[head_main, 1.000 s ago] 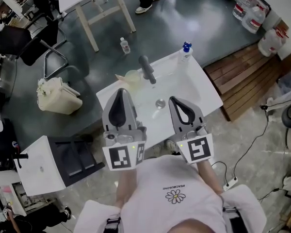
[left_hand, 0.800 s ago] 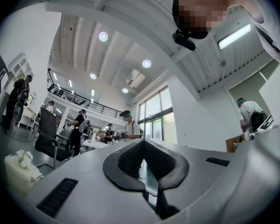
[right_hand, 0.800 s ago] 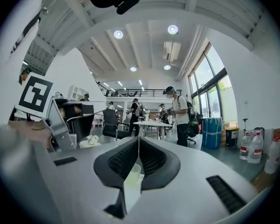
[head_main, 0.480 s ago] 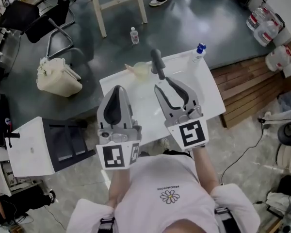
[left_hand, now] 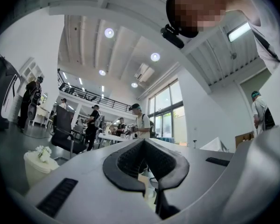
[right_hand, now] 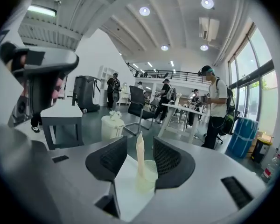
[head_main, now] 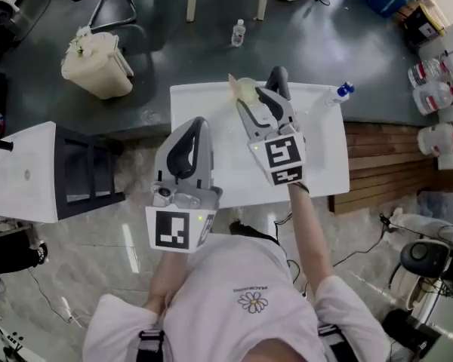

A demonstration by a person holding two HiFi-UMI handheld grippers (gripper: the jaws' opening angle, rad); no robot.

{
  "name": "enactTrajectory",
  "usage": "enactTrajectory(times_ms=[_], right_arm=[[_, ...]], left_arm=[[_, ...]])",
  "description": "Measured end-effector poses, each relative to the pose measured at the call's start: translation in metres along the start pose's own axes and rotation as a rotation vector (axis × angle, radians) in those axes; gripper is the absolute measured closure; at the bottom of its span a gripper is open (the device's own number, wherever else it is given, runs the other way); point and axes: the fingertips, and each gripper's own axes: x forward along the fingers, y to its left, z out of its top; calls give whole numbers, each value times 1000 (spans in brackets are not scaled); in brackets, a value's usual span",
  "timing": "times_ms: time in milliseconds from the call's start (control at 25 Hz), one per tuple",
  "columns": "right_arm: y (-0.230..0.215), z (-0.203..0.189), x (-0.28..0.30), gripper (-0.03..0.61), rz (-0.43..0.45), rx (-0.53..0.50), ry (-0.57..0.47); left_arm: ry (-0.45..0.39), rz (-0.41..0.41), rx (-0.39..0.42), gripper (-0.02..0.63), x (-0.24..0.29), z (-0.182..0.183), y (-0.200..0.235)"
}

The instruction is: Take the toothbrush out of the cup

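Note:
A pale yellow cup (head_main: 246, 89) stands at the far edge of the white sink top (head_main: 321, 153), with a cream toothbrush (head_main: 232, 81) rising from it. In the right gripper view the toothbrush (right_hand: 139, 154) stands upright in the cup (right_hand: 148, 175), seen in the gap between the two jaws. My right gripper (head_main: 257, 98) (right_hand: 140, 146) is at the cup with its jaws opening, and the pads do not press on the brush. My left gripper (head_main: 198, 124) (left_hand: 144, 143) hangs over the sink top's near left corner, shut and empty, pointing out into the room.
A dark faucet (head_main: 278, 76) stands just right of the cup, and a blue-capped bottle (head_main: 339, 94) lies at the sink top's far right corner. A white cabinet (head_main: 26, 173) is to the left, wooden boards (head_main: 374, 157) to the right, a cream bin (head_main: 98, 62) beyond.
My right gripper has gone forward and down to the cup, and its jaws have gone from shut to open. The left gripper has shifted a little, still shut.

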Motion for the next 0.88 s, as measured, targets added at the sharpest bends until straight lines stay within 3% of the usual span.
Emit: enactTrajectory(times_ms=[160,400,560,680,880], right_arm=[[4,-25,31,439,30,1,76],[6,-50,58,446,47,7,160],[4,-62,68,474,39,11,189],[3,-65,71,518,29,16,201],[3,-66,72,535,20,20,198]], left_arm=[[16,24,20,597,-9,-6,14],[55,87,-16,597,-17,-16,35],[61,95,22,597,-21,-19,43],[63,104,22,597,-23,-19,48],[63,113,19,597,-27,-20,50]])
